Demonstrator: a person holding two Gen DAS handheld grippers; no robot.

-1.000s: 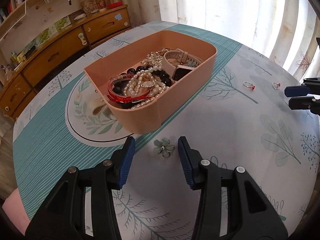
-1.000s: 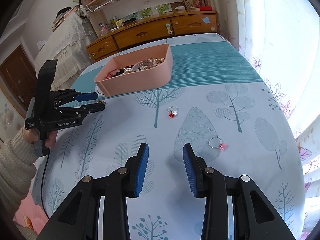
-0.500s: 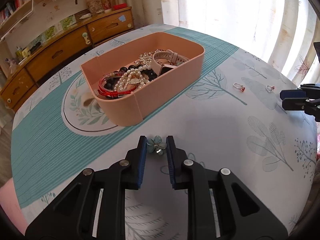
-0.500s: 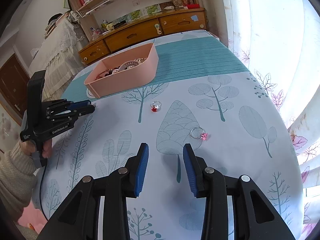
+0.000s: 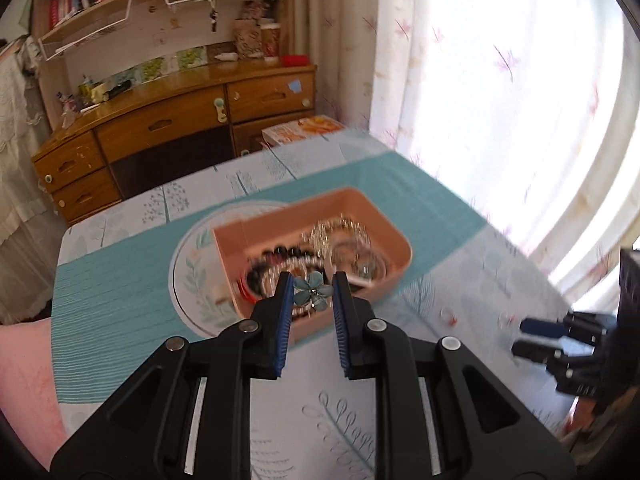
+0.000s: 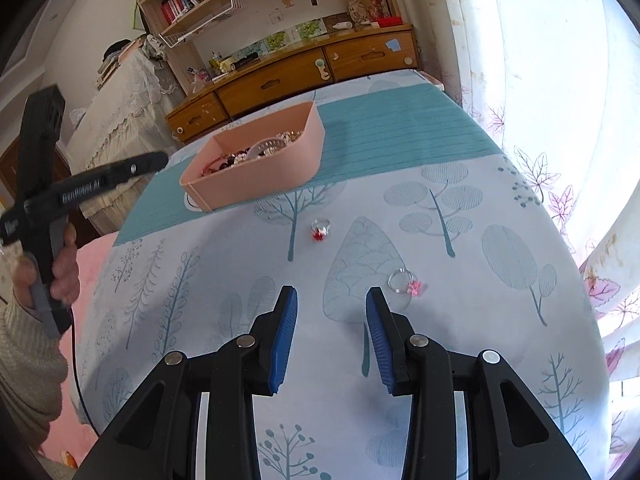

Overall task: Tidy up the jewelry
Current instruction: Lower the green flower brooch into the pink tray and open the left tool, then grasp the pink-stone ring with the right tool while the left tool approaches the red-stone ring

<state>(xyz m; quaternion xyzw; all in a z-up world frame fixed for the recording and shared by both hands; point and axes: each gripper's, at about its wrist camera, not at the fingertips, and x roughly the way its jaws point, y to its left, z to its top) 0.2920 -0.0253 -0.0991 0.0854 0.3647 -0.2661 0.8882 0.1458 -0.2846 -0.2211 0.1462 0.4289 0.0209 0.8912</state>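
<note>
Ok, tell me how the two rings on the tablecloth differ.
The red-stone ring lies farther out, toward the pink box; the pink-stone ring lies just beyond the right gripper, by its right finger. One stone is deep red, the other pale pink. Both have thin silvery bands and lie loose on the tablecloth, untouched.

Box (image 6: 256, 168) on table (image 6: 460, 208); two rings (image 6: 320, 229) (image 6: 404, 281) before it.

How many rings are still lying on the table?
2. The ring with the red stone lies on the tablecloth in front of the pink box. The ring with the pink stone lies nearer, beside the right gripper. More may hide inside the box.
</note>
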